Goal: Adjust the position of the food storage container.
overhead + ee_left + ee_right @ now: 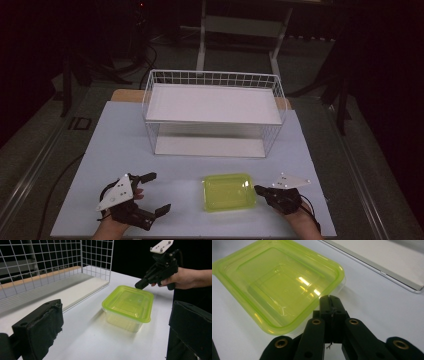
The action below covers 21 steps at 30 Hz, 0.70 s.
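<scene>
A lime-green lidded box (229,191) sits on the white table (115,150) near its front edge, a little right of the middle. Behind it, toward the back edge, stands a white wire basket (212,80) with a white shelf (214,104) across it and a second board on its floor. The left gripper (151,192) rests near the front left corner, jaws spread wide with nothing between them. The right gripper (258,190) points at the box's right rim, jaws pressed together, tips at or just over the lid edge; whether they touch it cannot be told.
</scene>
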Motion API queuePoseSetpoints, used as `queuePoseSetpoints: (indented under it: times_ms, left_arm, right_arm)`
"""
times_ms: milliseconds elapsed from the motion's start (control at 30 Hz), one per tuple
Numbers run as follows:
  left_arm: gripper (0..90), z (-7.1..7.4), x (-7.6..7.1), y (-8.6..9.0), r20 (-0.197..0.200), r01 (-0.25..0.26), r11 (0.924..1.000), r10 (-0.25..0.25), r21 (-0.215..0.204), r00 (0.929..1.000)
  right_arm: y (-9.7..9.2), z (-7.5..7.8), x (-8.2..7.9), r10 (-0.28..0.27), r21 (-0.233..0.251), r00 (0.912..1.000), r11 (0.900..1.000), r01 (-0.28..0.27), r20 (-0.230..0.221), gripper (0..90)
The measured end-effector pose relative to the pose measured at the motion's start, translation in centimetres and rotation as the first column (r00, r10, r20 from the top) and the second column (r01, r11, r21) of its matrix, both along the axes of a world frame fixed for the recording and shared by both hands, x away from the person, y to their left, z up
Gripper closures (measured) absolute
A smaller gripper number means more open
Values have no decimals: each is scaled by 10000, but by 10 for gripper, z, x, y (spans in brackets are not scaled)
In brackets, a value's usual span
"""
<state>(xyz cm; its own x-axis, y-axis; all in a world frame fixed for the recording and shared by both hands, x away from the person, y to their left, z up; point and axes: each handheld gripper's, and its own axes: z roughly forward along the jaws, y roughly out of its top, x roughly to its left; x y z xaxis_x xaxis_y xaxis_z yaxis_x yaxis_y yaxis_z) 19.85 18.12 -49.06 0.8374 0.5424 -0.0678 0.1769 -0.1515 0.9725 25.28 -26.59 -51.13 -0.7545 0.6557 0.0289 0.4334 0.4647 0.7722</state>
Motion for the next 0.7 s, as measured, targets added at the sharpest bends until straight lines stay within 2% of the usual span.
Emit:
queuePoseSetpoints:
  times_ms: [100,333,500,700]
  left_arm:
    - [1,0,0,-1,-20,45,10000,-45,54,10000]
    - [1,-1,1,-3,-76,64,10000,-63,36,10000]
    - [1,-2,1,-3,-131,141,9999,-140,62,9998]
    - [1,-2,1,-4,-163,157,9998,-156,91,9997]
  right_arm:
    - [1,-1,-3,167,148,9998,9998,-165,-110,900]
    - [13,0,-6,521,89,9985,9986,-520,-194,900]
    - [20,1,-4,666,128,9971,9977,-662,-375,900]
    - [32,1,-2,921,114,9950,9957,-918,-392,900]
